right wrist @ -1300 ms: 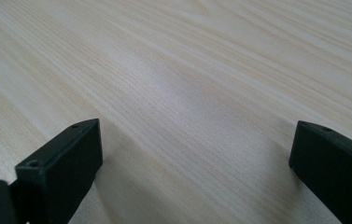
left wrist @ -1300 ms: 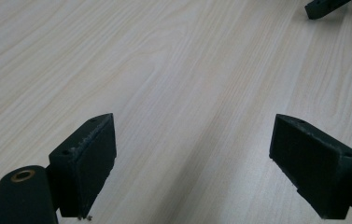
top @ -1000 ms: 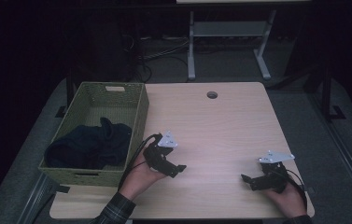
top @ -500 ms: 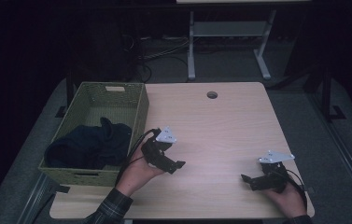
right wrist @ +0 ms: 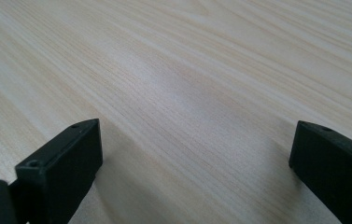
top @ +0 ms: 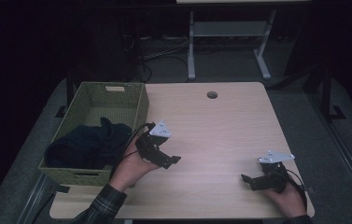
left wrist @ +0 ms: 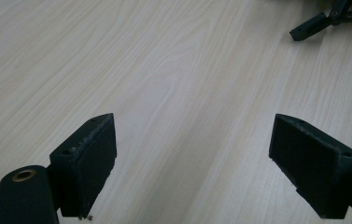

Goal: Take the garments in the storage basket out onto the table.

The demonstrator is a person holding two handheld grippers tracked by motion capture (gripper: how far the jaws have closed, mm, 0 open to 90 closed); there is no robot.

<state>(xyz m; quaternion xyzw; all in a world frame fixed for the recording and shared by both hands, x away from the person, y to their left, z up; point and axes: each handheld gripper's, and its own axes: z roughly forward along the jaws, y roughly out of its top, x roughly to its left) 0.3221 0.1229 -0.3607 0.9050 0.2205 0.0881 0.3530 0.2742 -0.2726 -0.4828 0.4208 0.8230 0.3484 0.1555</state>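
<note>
High view: taken from above the person's side; entries run largest to smallest.
Bench (top: pixel 220 126): pale wood-grain top with a round cable hole (top: pixel 212 94) near the far edge; bare across the middle, probably left as working room.
Basket (top: pixel 117 100): green woven, at the bench's left edge with part of it overhanging; set within easy reach of the left hand, which suited loading or unloading.
Dark cloth (top: pixel 87 144): bunched in the near half of the basket, one fold rising toward the right wall; it lay loose, touched by neither tool.
Left tool (top: pixel 169 161): held just beside the basket's right wall, above the bench, jaws pointing right and away from the cloth; jaws spread wide with only wood between them in the left gripper view (left wrist: pixel 192 154).
Right tool (top: pixel 248 179): low over the near right corner, well apart from the basket, jaws pointing left; jaws wide and empty in the right gripper view (right wrist: pixel 194 163).
Judgement: both tools looked parked at the ready; the cloth seemed the next thing to grasp.
</note>
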